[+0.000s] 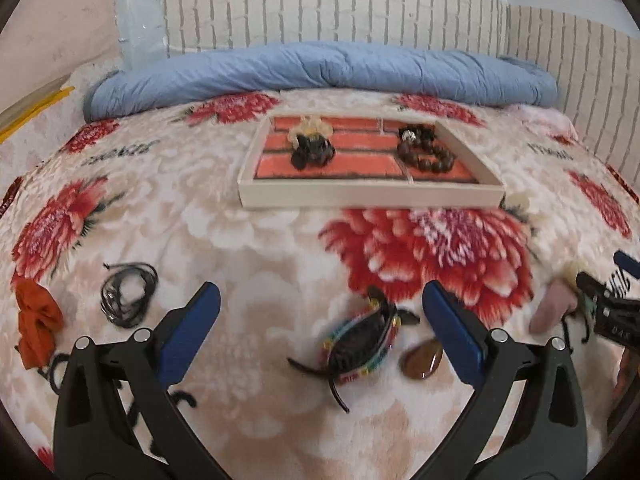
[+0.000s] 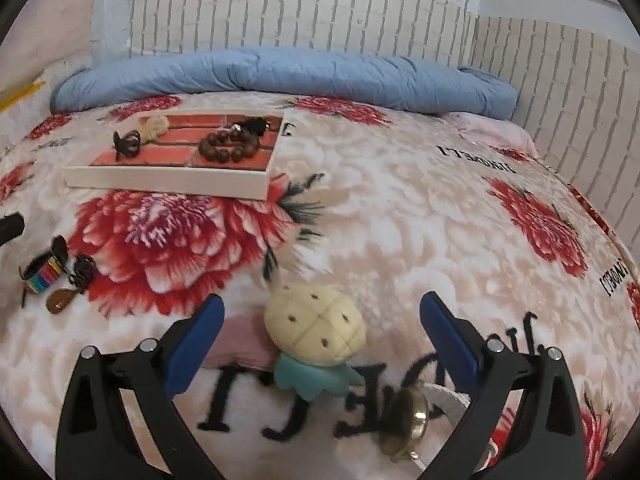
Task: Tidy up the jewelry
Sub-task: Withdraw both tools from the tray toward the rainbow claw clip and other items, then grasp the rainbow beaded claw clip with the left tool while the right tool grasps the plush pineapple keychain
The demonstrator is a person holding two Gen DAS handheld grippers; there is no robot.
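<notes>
Hovered over the near part of the bed's floral blanket (image 1: 248, 248) with the left gripper (image 1: 320, 320) spread wide, nothing between its blue pads. Straddled a woven multicoloured bracelet (image 1: 360, 344) with black cords, lying flat on the blanket, and just right of it an amber teardrop pendant (image 1: 422, 362). Left of that gripper, a coil of black cord (image 1: 126, 298); nearer the bed's left edge, an orange fabric piece (image 1: 38, 322).

Farther back, toward the rolled blue quilt (image 1: 320, 72) at the bed's far edge, sat a shallow cream tray (image 1: 368, 196) with a brick-print lining. Inside its left part, a black hair clip (image 1: 312, 152) touching a pale translucent bracelet (image 1: 310, 126); in its right part, a dark wooden bead bracelet (image 1: 434, 156) beside another dark beaded piece (image 1: 414, 136).

Held equally wide, the right gripper (image 2: 322, 330), empty, above a cream pineapple-shaped charm (image 2: 316, 332) with a teal base (image 2: 316, 376), resting on a pink strip (image 2: 240, 346). Close by, toward the near edge, a brass bell (image 2: 404, 426), blurred. At the far left of the right wrist view, the same woven bracelet (image 2: 44, 270) and pendant (image 2: 58, 300).
</notes>
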